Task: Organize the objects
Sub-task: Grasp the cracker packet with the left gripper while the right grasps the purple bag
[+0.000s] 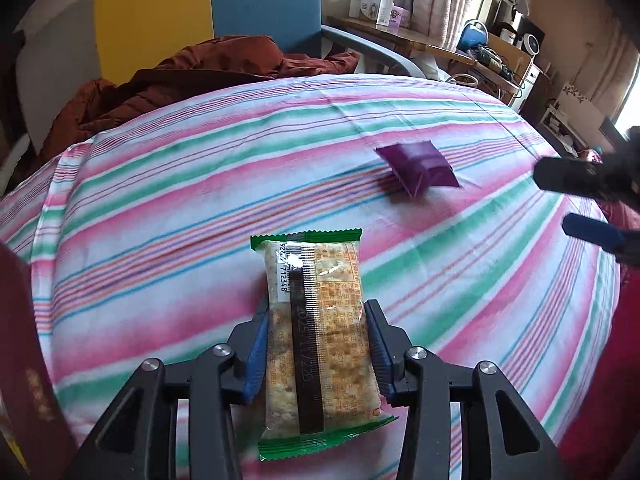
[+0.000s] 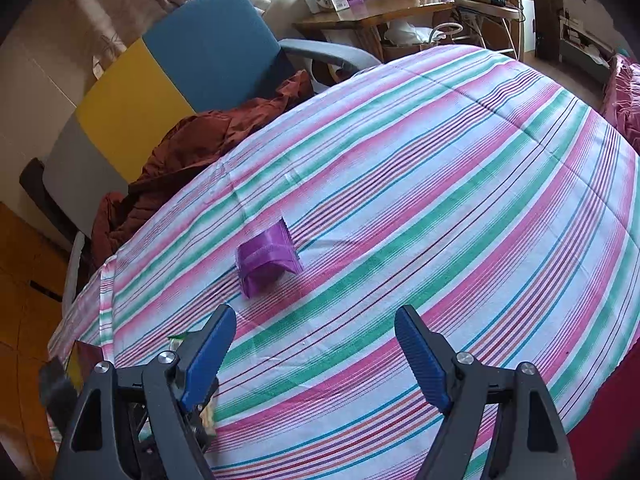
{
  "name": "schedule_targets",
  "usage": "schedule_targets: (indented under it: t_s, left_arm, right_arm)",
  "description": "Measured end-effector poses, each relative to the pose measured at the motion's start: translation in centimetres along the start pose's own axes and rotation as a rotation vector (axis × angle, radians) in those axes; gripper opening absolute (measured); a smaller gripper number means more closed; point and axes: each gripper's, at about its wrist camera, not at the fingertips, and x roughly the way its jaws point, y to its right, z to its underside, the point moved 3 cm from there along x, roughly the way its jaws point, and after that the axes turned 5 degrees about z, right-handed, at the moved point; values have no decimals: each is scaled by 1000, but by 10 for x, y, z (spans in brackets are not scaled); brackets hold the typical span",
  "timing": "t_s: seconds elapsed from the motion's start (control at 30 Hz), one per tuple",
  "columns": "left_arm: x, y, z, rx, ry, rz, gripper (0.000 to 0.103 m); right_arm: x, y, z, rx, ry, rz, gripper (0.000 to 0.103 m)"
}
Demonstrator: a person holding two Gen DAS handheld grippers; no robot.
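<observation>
A biscuit packet (image 1: 316,320) with green ends and a clear middle lies lengthwise on the striped tablecloth (image 1: 180,200). My left gripper (image 1: 318,308) has its blue pads pressed against the packet's two long sides, shut on it. A small purple sachet (image 1: 418,170) lies further off to the right; in the right wrist view the purple sachet (image 2: 268,260) sits just ahead and left of my right gripper (image 2: 315,312). That gripper hangs open above the cloth with nothing between its fingers. It also shows at the right edge of the left wrist view as the right gripper (image 1: 552,198).
A dark red box (image 1: 24,360) stands at the near left edge of the table. A rust-brown jacket (image 1: 180,76) is draped over the blue and yellow chair (image 2: 208,48) at the far side. A cluttered wooden desk (image 2: 380,12) stands behind. Bare striped cloth (image 2: 460,200) spreads to the right.
</observation>
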Motion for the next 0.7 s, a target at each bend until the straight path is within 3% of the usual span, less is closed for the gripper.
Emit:
schedule_targets:
  t_s: [0.17,0.33,0.5,0.7]
  left_arm:
    - [-14,-3,22,-1,7,20,45]
    - [-17,-4,27,3,23,40,45]
    - [-16,-7,27,-4,26,56,46]
    - [-17,-8,29,-7,36,65,46]
  right_arm:
    - [12,-13,6,-44,-76,2,83]
    - [16,-53,-7,-232,-56,59,83]
    - [49,-84,-30,-387,-35,159,86]
    - [101,-90,-41,-463,-93,272,84]
